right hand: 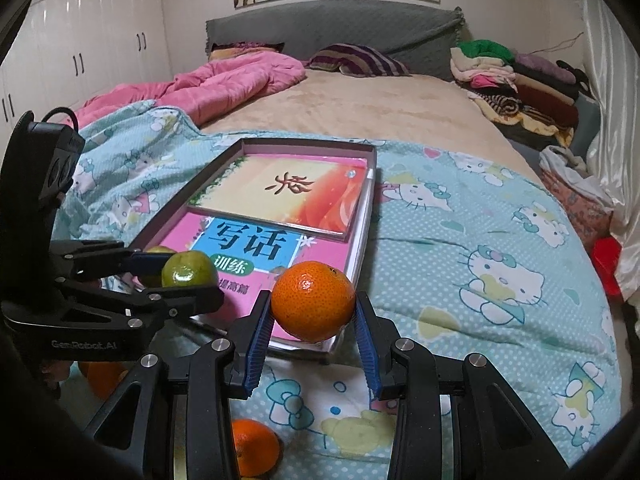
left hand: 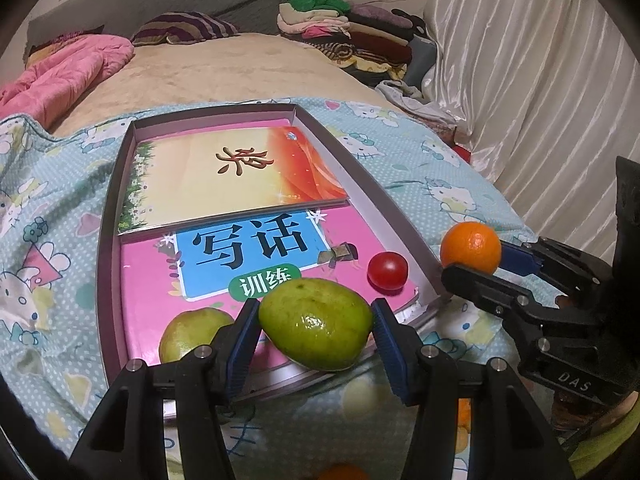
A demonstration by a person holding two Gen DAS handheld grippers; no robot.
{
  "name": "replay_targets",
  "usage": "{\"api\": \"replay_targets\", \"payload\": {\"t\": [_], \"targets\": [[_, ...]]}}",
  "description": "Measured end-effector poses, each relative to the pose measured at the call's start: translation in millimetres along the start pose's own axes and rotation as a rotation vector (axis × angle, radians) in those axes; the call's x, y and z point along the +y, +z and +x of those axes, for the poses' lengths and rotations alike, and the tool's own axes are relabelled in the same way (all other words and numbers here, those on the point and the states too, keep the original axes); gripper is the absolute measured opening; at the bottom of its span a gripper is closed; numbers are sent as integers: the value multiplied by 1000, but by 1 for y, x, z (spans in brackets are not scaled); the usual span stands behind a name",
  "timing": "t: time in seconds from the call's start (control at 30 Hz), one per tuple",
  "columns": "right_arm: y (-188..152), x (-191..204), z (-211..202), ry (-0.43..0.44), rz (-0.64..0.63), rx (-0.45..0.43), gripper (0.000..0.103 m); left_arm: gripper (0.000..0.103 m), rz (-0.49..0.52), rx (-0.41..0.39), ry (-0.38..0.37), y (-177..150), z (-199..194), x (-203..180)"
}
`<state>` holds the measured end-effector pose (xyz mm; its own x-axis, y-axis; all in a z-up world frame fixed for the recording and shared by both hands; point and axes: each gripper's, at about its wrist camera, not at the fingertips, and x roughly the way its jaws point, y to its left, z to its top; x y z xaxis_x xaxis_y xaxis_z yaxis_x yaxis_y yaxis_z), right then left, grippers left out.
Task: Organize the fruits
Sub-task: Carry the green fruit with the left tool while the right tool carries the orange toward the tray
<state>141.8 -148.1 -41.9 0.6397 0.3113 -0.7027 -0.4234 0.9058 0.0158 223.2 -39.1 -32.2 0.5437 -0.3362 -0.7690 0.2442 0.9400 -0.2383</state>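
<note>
Left wrist view: a green fruit (left hand: 316,324) is clamped in the left tongs (left hand: 316,344) above the near end of the box (left hand: 105,248). An orange (right hand: 313,301) is gripped by the right tongs (right hand: 314,340). Placement into the box is judged next; lowering, then release, is called for.

Both grippers' jaws clamped, angled downward.

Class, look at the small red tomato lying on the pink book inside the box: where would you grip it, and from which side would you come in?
Grip the tomato across its round middle, coming from above: the box wall stands close on its right, and the book beneath is flat, so a level approach looks blocked.
</note>
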Motion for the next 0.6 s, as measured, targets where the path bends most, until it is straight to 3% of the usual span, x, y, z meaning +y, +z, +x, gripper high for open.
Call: {"api": "replay_targets", "payload": {"t": [0.4, 0.6], "targets": [[-4, 4, 10, -2, -24, 24, 41, 56, 20, -8, -15, 0, 2, -4], [-4, 9, 15, 8, -64, 40, 41, 56, 16, 24, -25, 2, 11, -4]]}}
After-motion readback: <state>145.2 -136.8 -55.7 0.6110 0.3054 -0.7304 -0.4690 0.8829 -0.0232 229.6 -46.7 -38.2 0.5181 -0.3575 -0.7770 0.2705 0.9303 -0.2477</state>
